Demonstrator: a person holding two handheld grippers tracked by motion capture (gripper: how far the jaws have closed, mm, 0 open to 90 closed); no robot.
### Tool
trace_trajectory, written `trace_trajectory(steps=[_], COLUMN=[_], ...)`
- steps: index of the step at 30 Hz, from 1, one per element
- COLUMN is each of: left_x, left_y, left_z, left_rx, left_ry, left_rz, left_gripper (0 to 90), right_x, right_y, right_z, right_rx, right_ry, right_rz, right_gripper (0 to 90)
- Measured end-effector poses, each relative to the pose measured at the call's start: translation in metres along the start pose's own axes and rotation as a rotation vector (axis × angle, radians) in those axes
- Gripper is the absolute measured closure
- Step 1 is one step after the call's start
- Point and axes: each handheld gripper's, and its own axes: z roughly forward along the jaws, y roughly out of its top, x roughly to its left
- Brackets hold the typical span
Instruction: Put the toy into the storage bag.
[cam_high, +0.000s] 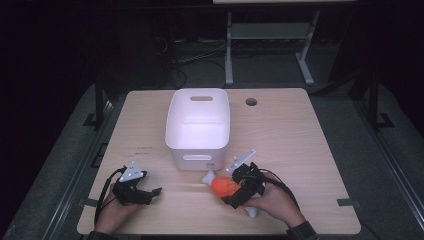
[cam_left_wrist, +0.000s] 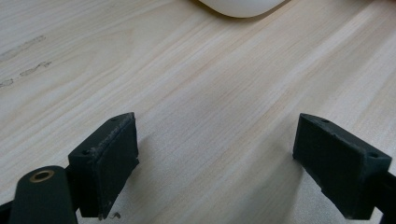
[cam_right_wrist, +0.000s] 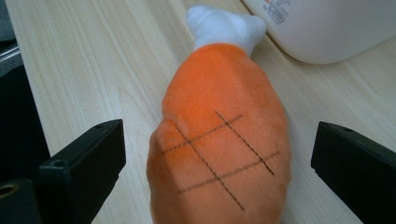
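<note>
From above, the orange plush drumstick (cam_high: 223, 186) lies on the table (cam_high: 300, 150) just before the white bin (cam_high: 198, 125), at the right gripper (cam_high: 239, 186); the left gripper (cam_left_wrist: 215, 163) stands spread over bare wood; the right gripper's view shows jaws spread either side of the drumstick, not pressing.

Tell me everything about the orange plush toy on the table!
The orange plush toy looks like a soft, fuzzy drumstick. Its fat orange body has dark stitched lines crossing in a grid, and a white knobby end like a bone. It lies flat on the wooden table, white end pointing at the white bin, close to its base. The right gripper has its open jaws on either side of the toy, pads apart from it.
</note>
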Motion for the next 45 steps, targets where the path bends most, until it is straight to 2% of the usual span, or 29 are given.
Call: trace_trajectory(steps=[6,19,23,26,35,45], left_x=[0.0,0.0,0.0,0.0,0.0,0.0], left_y=[0.0,0.0,0.0,0.0,0.0,0.0], left_z=[0.0,0.0,0.0,0.0,0.0,0.0], left_rx=[0.003,0.006,0.006,0.006,0.006,0.003], left_ry=[0.0,-0.001,0.0,0.0,0.0,0.0], left_rz=[0.001,0.004,0.005,0.004,0.005,0.001], left_gripper=[13.1,13.1,13.1,13.1,13.1,13.1], right_x=[0.003,0.002,0.001,0.001,0.002,0.004], right_y=[0.003,-0.001,-0.002,-0.003,-0.003,-0.001], right_z=[0.012,0.03,0.03,0.029,0.025,0.019], right_rx=[0.033,0.069,0.068,0.062,0.055,0.052], right_ry=[-0.027,-0.03,-0.028,-0.024,-0.019,-0.015], right_rz=[-0.009,-0.006,-0.005,-0.005,-0.01,-0.009], right_gripper=[2.7,3.5,6.1,13.0,20.2,22.1])
